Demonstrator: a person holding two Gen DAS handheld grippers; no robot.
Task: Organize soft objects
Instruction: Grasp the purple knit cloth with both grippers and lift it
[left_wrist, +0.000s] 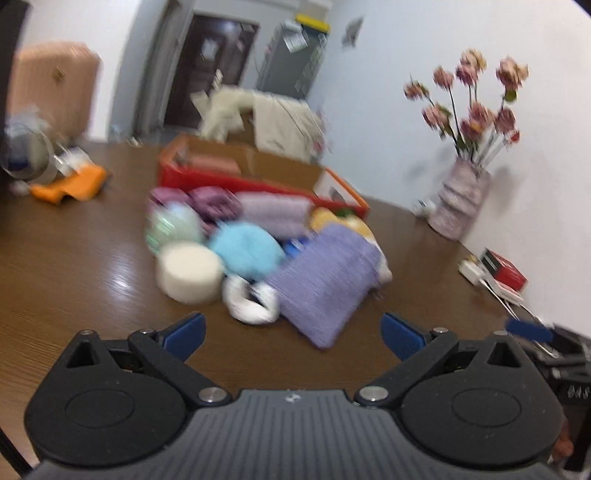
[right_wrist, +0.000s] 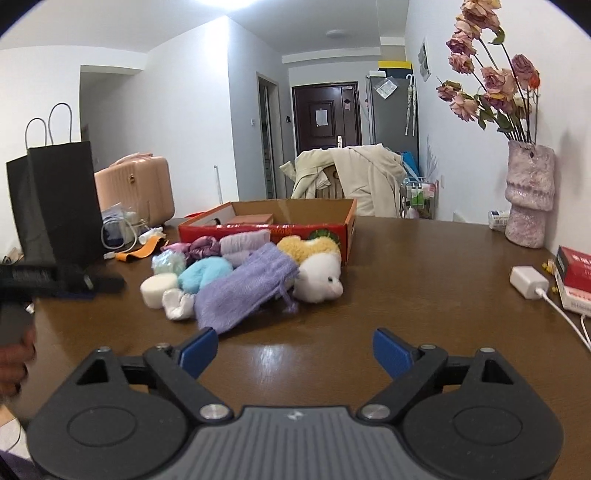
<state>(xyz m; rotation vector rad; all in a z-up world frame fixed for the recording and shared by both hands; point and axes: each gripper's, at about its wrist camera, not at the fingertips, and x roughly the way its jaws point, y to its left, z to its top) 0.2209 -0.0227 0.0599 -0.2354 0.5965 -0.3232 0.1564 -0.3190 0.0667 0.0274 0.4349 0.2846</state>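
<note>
A pile of soft things lies on the brown table (right_wrist: 406, 277). It includes a purple knitted pouch (right_wrist: 243, 291) (left_wrist: 325, 280), a white sock (right_wrist: 177, 304) (left_wrist: 251, 299), a round white sponge (right_wrist: 159, 288) (left_wrist: 188, 271), a light blue fluffy piece (right_wrist: 205, 275) (left_wrist: 243, 251) and a yellow-and-white plush toy (right_wrist: 317, 269). Behind the pile stands an open red cardboard box (right_wrist: 258, 230) (left_wrist: 236, 181). My left gripper (left_wrist: 293, 334) is open just short of the pouch and sock. My right gripper (right_wrist: 295, 350) is open with bare table between its pads.
A vase of dried flowers (right_wrist: 528, 195), a white charger (right_wrist: 528, 282) and a red box (right_wrist: 576, 273) sit along the right wall. At the table's left are a black paper bag (right_wrist: 55, 203), an orange strap (right_wrist: 140, 253) and clutter. The left wrist view is motion-blurred.
</note>
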